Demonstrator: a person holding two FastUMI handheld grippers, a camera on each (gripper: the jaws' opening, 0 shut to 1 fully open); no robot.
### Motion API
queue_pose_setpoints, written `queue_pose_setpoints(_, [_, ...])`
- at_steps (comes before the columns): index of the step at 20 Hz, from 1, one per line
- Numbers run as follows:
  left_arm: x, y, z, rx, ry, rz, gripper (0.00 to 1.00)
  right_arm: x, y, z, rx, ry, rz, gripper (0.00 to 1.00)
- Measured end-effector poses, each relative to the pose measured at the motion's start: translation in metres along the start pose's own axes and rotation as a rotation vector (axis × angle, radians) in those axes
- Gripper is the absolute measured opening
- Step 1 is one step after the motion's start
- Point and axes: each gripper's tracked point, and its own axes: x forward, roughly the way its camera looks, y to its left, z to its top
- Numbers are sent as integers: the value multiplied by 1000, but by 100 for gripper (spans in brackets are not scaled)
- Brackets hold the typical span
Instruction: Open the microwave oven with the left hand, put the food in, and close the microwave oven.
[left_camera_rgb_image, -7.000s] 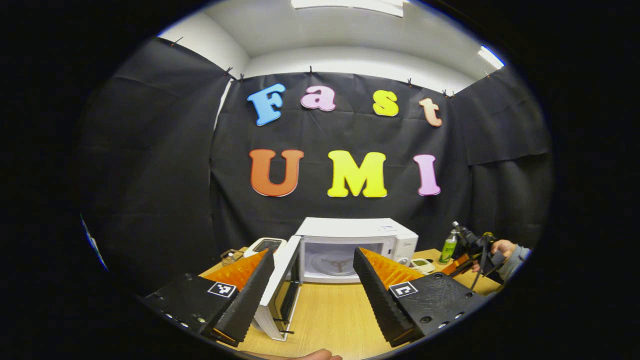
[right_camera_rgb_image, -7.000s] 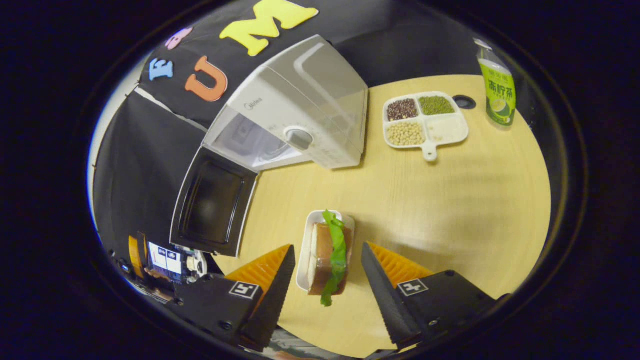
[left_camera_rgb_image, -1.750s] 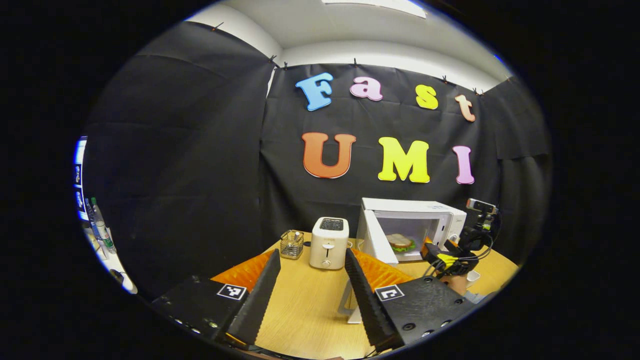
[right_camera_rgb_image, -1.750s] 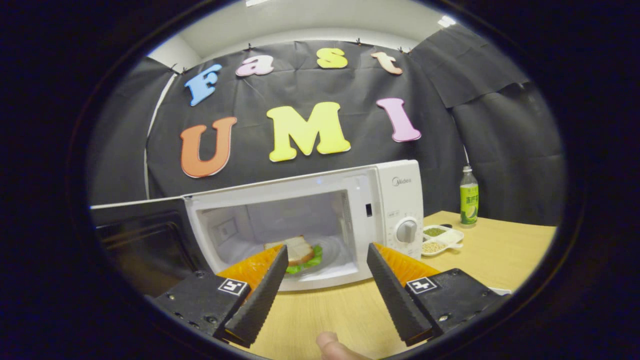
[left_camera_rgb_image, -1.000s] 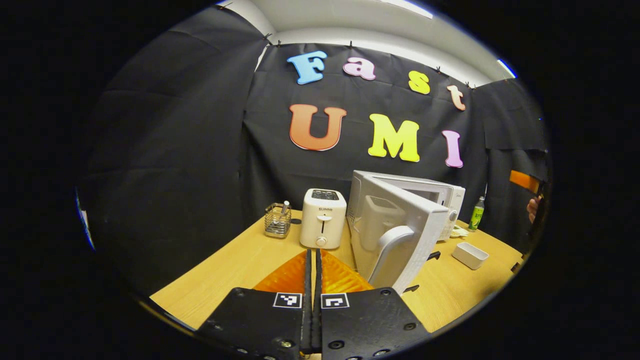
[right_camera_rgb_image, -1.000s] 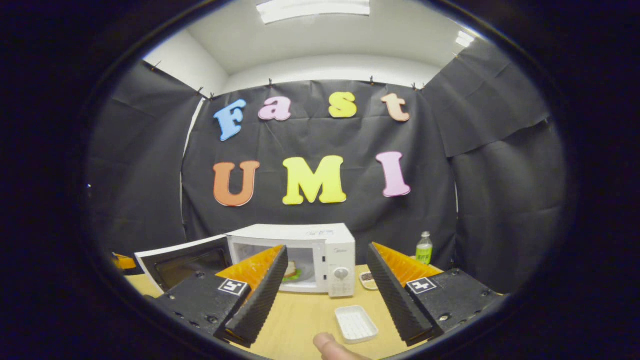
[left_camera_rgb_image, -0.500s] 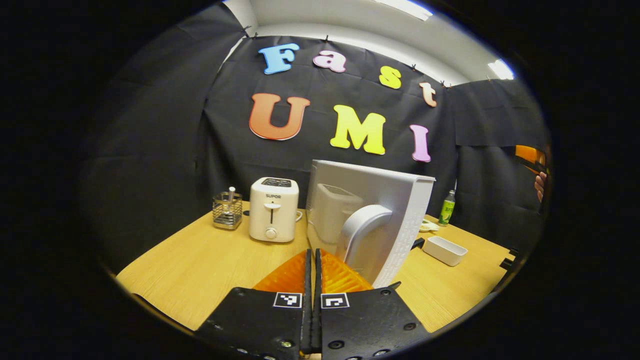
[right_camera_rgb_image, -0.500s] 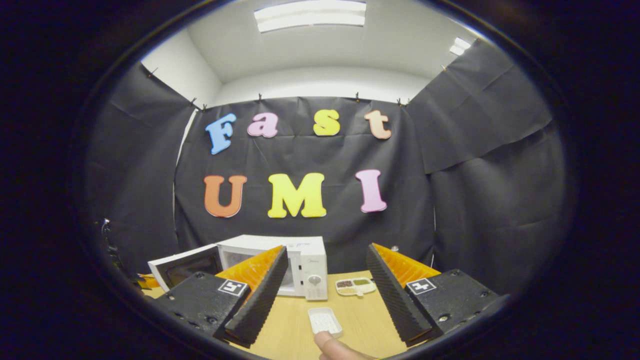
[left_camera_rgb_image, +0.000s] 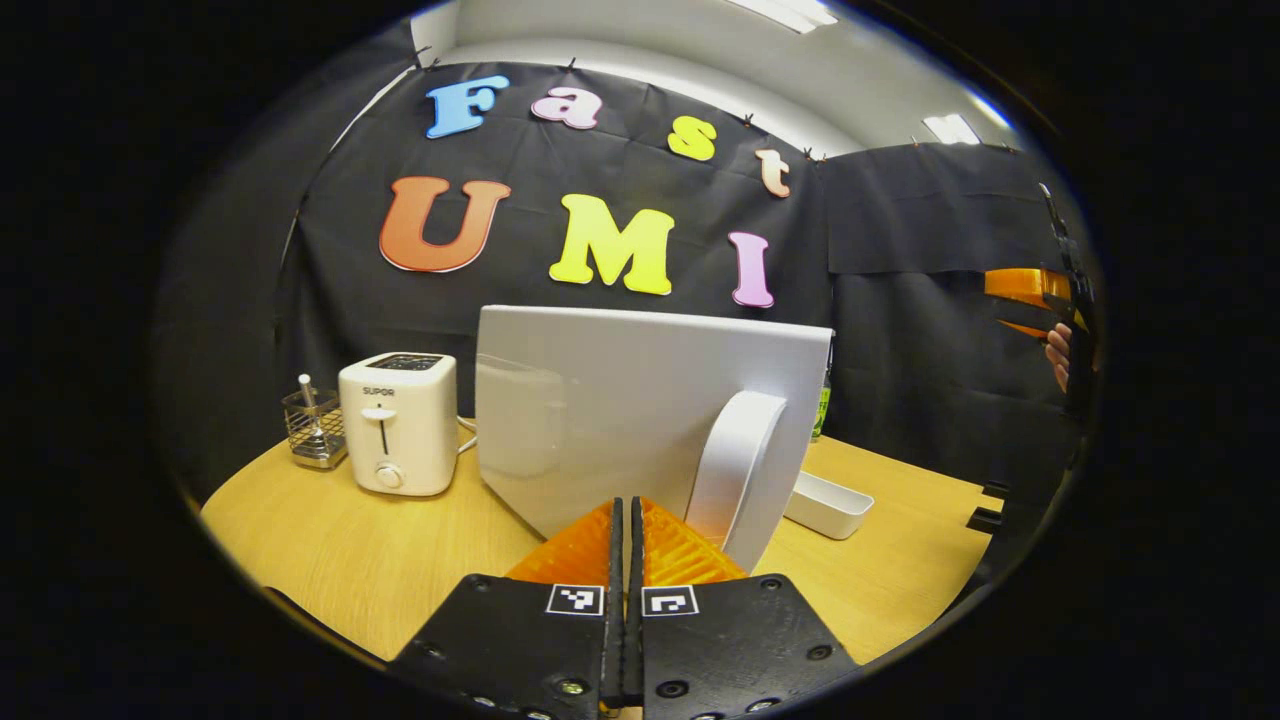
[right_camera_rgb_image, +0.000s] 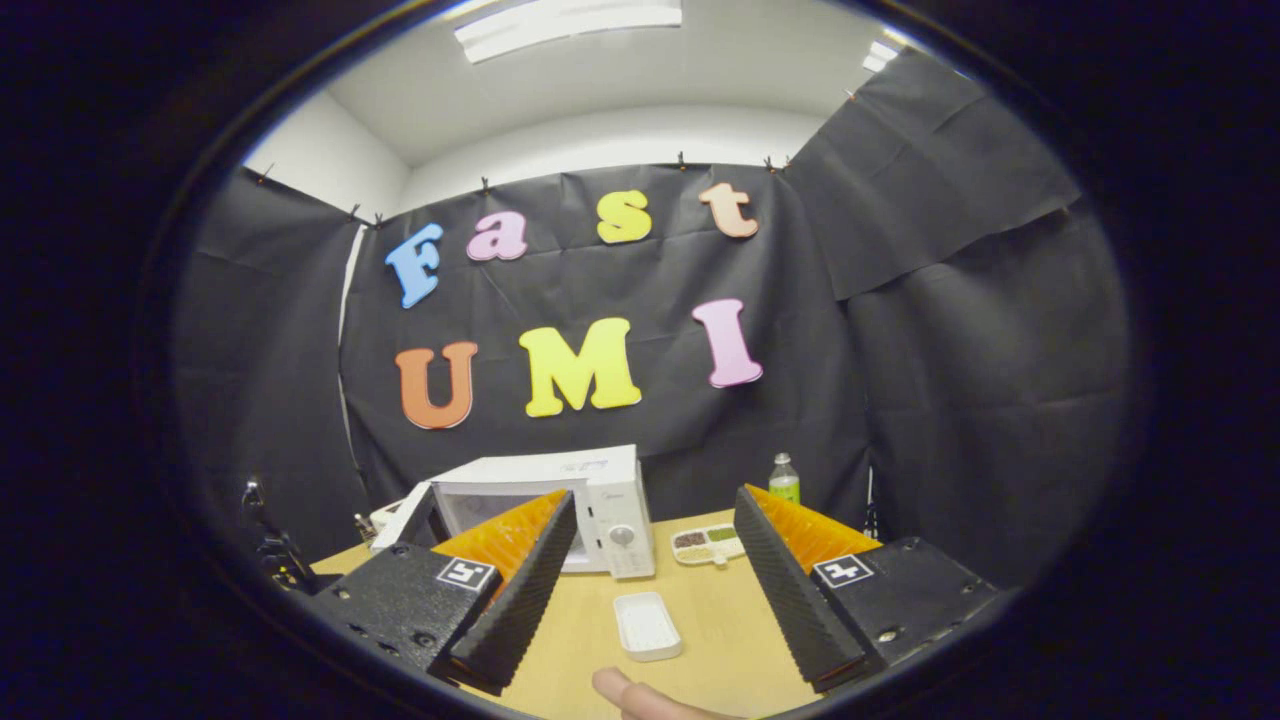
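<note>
On the pale wooden counter (left_camera_rgb_image: 380, 560), the left hand-held gripper (left_camera_rgb_image: 625, 520), fingers pressed together, pushes the white microwave oven's door (left_camera_rgb_image: 640, 400) toward latching, while the right hand-held gripper (right_camera_rgb_image: 648, 560) hangs wide and empty.

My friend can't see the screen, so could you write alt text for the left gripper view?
The left gripper, its two fingers shut together, points at the outer face of a white microwave door with a curved white handle. A white two-slot toaster and a wire mesh holder stand to the door's left on the light wooden table, a white rectangular tray to its right.
</note>
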Motion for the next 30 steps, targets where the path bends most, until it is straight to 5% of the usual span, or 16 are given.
queue_pose_setpoints(2, [17, -18, 3, 4, -3, -15, 0, -5, -3, 4, -28, -16, 12, 100])
queue_pose_setpoints(5, [45, -41, 6, 56, -14, -36, 0, -9, -16, 12, -60, -46, 10, 100])
queue_pose_setpoints(6, [57, -46, 8, 70, -16, -33, 0, -10, -22, 15, -70, -52, -1, 91])
queue_pose_setpoints(9, [95, -57, 8, 75, -3, -26, 0, -10, -35, 16, -82, -72, -17, 91])
queue_pose_setpoints(10, [108, -59, 7, 75, 8, -24, 0, -10, -38, 16, -80, -72, -18, 100])
queue_pose_setpoints(11, [118, -60, 7, 80, 3, -21, 0, -9, -41, 15, -80, -72, -15, 91])
queue_pose_setpoints(12, [127, -60, 8, 83, 6, -12, 0, -7, -43, 14, -82, -70, -12, 100])
queue_pose_setpoints(15, [149, -62, 12, 73, 5, 1, 0, -2, -49, 13, -92, -73, -5, 100])
queue_pose_setpoints(16, [156, -62, 12, 70, 7, 8, 0, -1, -51, 12, -93, -74, -3, 91])
queue_pose_setpoints(18, [170, -65, 14, 62, 9, 15, 0, 4, -56, 8, -96, -67, -2, 100])
queue_pose_setpoints(21, [189, -70, 18, 65, 13, 21, 0, 12, -67, 1, -92, -50, -11, 100])
queue_pose_setpoints(22, [194, -71, 20, 66, 10, 24, 0, 13, -70, -1, -90, -46, -15, 92])
queue_pose_setpoints(30, [247, -74, 22, 50, 26, 68, 0, 25, -91, -9, -79, -33, -38, 92])
